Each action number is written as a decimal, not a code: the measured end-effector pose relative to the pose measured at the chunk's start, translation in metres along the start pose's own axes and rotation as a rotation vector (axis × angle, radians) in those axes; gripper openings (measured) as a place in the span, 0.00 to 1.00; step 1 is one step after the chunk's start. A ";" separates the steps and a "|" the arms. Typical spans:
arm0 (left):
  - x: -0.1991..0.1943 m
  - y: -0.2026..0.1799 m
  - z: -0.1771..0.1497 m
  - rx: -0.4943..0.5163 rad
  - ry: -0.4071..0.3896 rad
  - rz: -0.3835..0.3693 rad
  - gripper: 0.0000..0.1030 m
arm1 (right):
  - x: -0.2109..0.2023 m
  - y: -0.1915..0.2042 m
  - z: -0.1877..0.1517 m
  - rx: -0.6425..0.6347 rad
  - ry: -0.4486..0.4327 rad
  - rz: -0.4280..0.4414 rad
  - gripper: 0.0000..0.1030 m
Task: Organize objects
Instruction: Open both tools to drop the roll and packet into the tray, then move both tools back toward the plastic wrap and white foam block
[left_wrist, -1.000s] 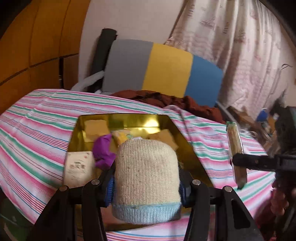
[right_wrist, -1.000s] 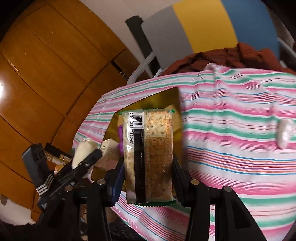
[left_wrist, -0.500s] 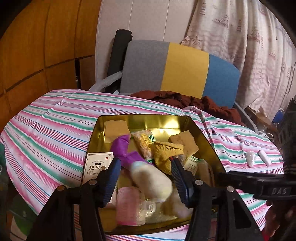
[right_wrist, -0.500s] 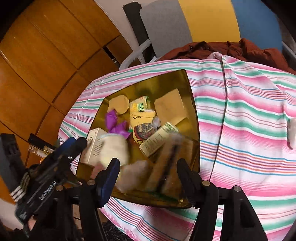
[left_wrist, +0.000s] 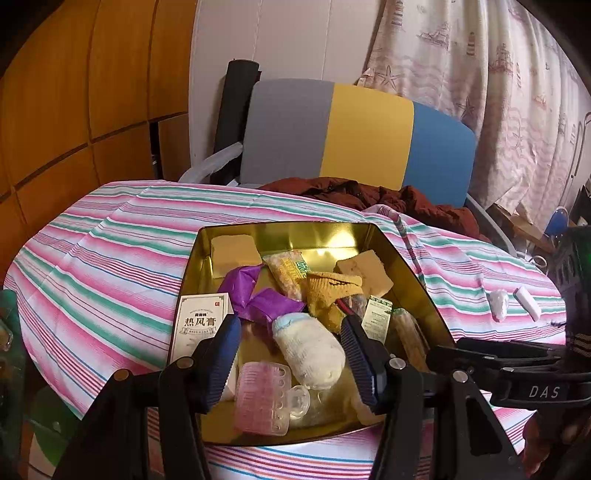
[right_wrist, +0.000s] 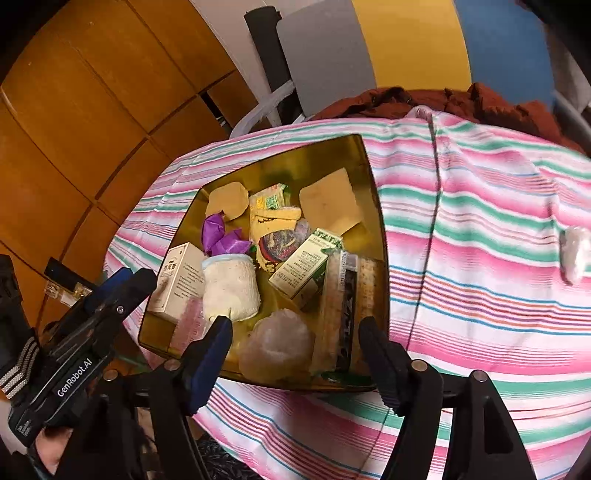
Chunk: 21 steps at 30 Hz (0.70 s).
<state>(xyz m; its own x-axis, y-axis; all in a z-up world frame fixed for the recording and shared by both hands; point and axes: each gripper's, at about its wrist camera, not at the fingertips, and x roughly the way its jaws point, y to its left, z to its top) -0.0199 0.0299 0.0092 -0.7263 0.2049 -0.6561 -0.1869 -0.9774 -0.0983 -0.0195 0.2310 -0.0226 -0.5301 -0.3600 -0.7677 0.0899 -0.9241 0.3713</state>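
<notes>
Left tool (left_wrist: 291, 354) gapes above rolled sock (left_wrist: 308, 354) in tin (left_wrist: 284, 229).

Gold tin (right_wrist: 373, 192) on striped cloth (right_wrist: 480, 229), cracker pack (right_wrist: 343, 310) inside (right edge), right gripper (right_wrist: 293, 350) spread empty above.

Black left gripper (left_wrist: 290, 354) with ribbed blue pads, silver screws, black right gripper (right_wrist: 295, 350) alike

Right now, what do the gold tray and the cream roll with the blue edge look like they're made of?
Gold tray: looks like polished metal, or possibly metallised plastic; its walls mirror the contents and show bright glare. Cream roll: knitted fabric, probably a sock; matte, fuzzy, ribbed light-blue cuff at one end.
</notes>
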 end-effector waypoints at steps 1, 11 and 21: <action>0.000 -0.001 0.000 0.003 0.000 0.002 0.56 | -0.002 0.002 -0.001 -0.011 -0.013 -0.017 0.75; -0.002 -0.012 -0.002 0.046 0.003 0.002 0.56 | -0.023 0.008 0.000 -0.083 -0.109 -0.147 0.89; 0.005 -0.029 -0.005 0.092 0.023 -0.037 0.56 | -0.035 -0.016 0.002 -0.089 -0.108 -0.229 0.91</action>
<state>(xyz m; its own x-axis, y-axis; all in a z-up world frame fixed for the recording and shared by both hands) -0.0144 0.0591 0.0049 -0.7028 0.2384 -0.6702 -0.2737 -0.9603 -0.0546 -0.0040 0.2590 -0.0005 -0.6317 -0.1286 -0.7645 0.0280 -0.9893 0.1433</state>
